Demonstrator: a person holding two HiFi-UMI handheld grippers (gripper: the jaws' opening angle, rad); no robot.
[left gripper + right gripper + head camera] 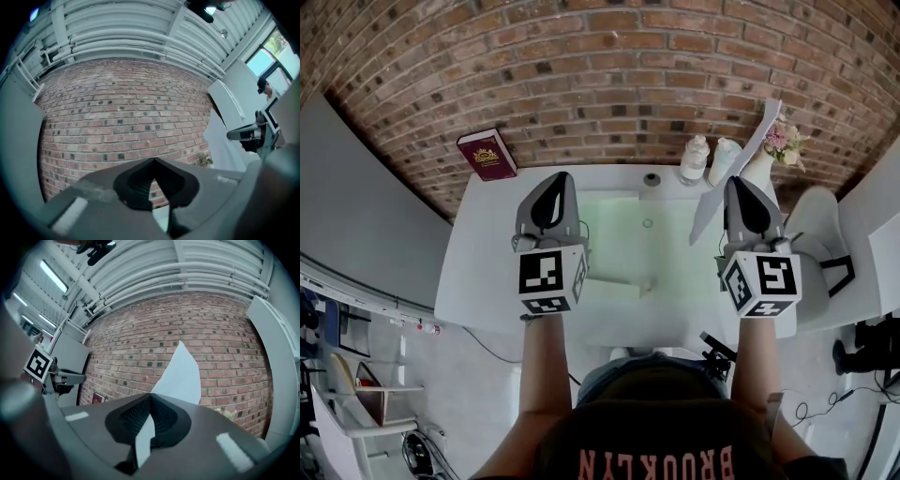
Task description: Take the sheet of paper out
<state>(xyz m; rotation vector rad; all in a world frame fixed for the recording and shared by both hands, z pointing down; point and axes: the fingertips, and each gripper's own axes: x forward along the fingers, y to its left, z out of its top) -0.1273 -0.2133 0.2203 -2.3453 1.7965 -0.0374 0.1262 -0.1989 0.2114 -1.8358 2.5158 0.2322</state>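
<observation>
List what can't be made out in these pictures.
- Head view: the red book has cover lettering too small to read.
- Head view: the left gripper covers part of the table.
- Right gripper view: the lower end of the sheet of paper runs out of sight inside the right gripper.

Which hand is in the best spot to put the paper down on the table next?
Probably right. The right gripper is shut on the thin white sheet of paper, held above the white table. The left gripper is shut on nothing, away from the sheet.
</observation>
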